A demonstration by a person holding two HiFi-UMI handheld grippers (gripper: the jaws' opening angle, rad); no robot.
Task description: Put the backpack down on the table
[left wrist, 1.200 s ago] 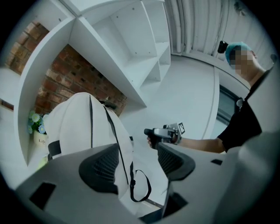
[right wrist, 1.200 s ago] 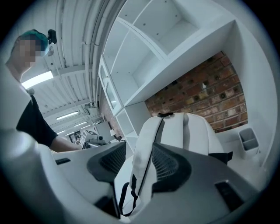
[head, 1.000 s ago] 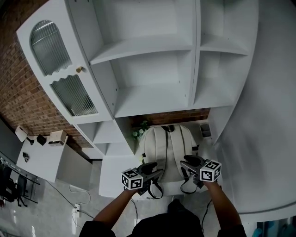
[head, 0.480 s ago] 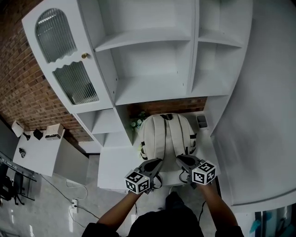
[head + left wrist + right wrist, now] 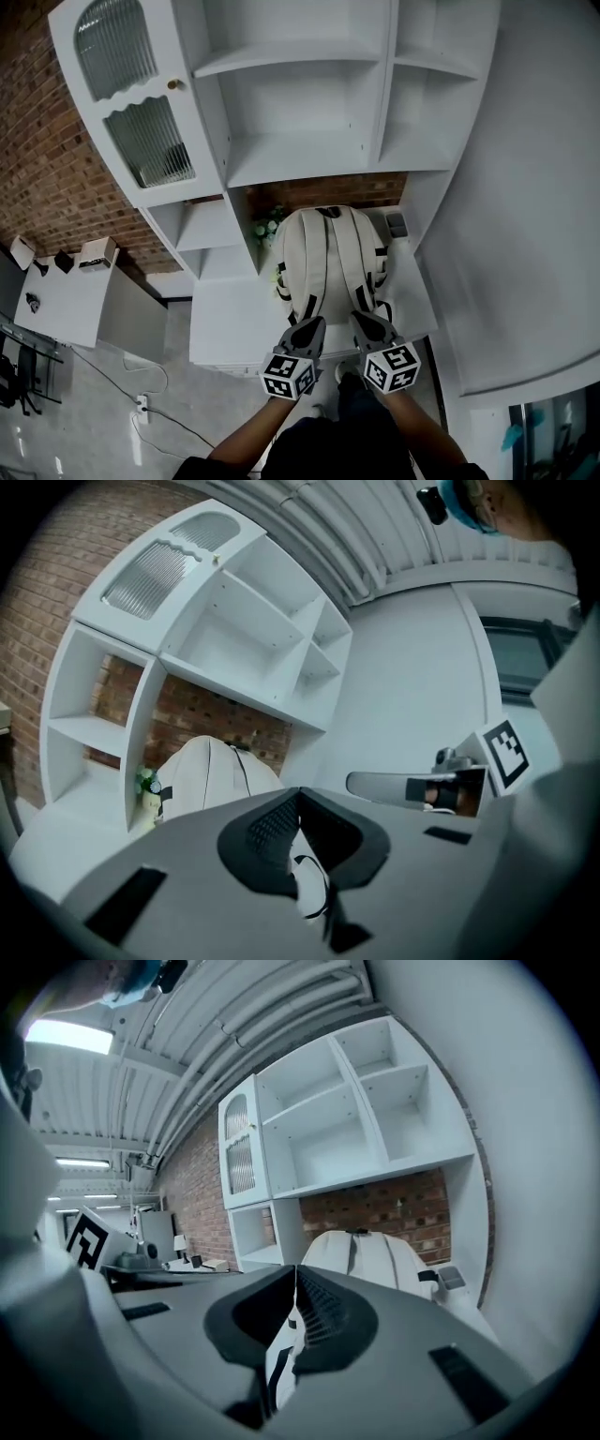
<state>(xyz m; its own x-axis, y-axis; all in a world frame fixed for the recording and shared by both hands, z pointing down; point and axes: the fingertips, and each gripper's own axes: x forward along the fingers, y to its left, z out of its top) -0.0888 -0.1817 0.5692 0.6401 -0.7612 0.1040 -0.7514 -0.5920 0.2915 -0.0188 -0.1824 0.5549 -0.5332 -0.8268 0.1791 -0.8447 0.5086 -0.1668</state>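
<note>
Currently: left gripper (image 5: 314,324) and right gripper (image 5: 360,319) each clenched on the shoulder straps (image 5: 312,272) of the backpack (image 5: 330,246), upright just ahead on the table (image 5: 220,323); next, probably, lowering it flat.

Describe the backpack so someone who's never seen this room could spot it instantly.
Find the white shelf unit against the brick wall. On the white table under its shelves sits the backpack: cream, with two shoulder straps facing out, and much bigger than the small flowers at its left.
</note>
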